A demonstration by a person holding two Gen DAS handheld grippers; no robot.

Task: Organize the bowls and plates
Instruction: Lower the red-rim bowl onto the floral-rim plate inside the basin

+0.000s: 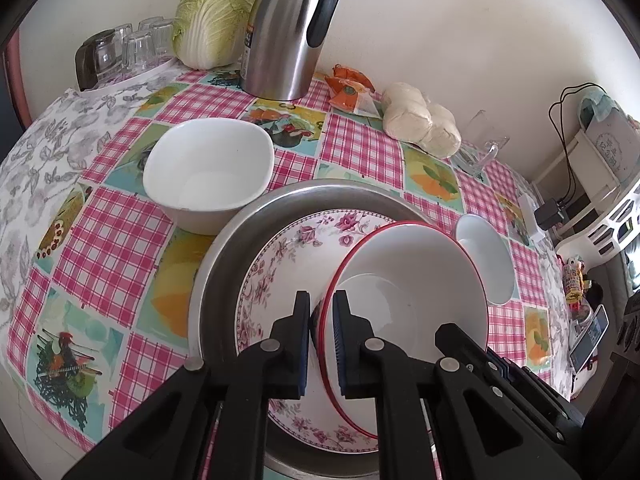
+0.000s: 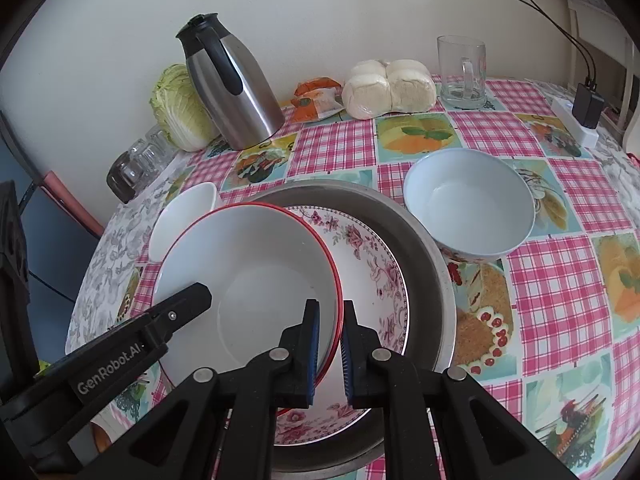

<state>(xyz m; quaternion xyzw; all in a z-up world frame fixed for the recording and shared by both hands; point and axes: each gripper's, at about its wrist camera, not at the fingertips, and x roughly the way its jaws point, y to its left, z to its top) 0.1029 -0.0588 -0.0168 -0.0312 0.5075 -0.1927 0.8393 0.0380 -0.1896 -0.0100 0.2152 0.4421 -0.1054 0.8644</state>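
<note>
A white bowl with a red rim (image 1: 420, 264) (image 2: 256, 256) sits tilted over a floral plate (image 1: 280, 248) (image 2: 372, 256), which lies inside a metal basin (image 1: 224, 248) (image 2: 432, 264). My left gripper (image 1: 322, 300) is shut on the bowl's left rim. My right gripper (image 2: 331, 308) is shut on the opposite rim. The right wrist view shows the left gripper's inner finger (image 2: 192, 296) resting inside the bowl. A white squarish bowl (image 1: 208, 172) (image 2: 186, 216) stands left of the basin, and a pale blue bowl (image 2: 468, 200) (image 1: 486, 256) stands to its right.
Along the wall stand a steel thermos jug (image 1: 280, 40) (image 2: 236, 92), a cabbage (image 1: 216, 16), upturned glasses on a tray (image 1: 132, 52), an orange packet (image 2: 316, 100), bagged buns (image 2: 388, 88) and a glass mug (image 2: 462, 72). A power strip (image 2: 576, 120) lies at the table's far right edge.
</note>
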